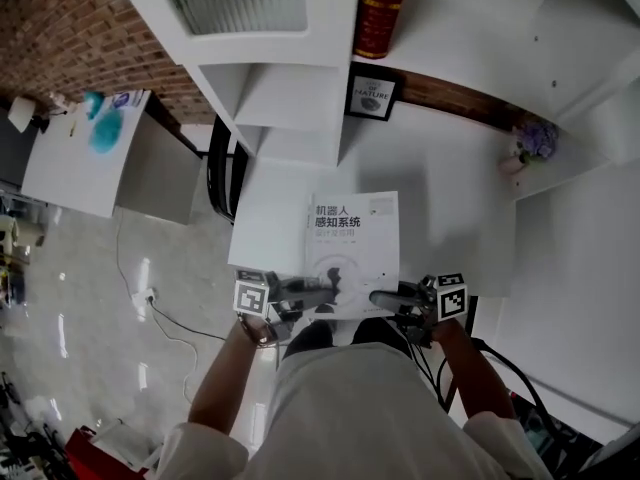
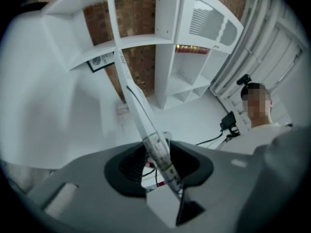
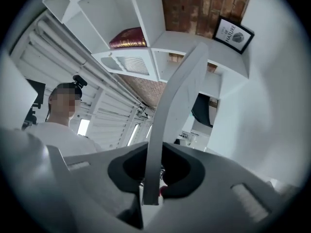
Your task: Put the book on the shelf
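The book (image 1: 350, 238), white-covered with a grey circular design, hangs face up in front of the white shelf unit (image 1: 290, 98). My left gripper (image 1: 325, 296) holds its near left corner and my right gripper (image 1: 378, 298) its near right corner, both pointing roughly level. In the left gripper view the book (image 2: 141, 110) runs edge-on and slanted out from between the jaws of the left gripper (image 2: 158, 164). In the right gripper view the book (image 3: 170, 110) rises as a pale curved strip out of the right gripper (image 3: 150, 178). The pads themselves are hidden.
A red book (image 1: 380, 13) stands in an upper shelf compartment and a framed picture (image 1: 372, 93) leans just beyond the held book. Purple flowers (image 1: 535, 140) sit on the right shelf board. A black chair (image 1: 222, 173) and a white desk (image 1: 80, 158) are at left. A person (image 2: 257, 115) stands nearby.
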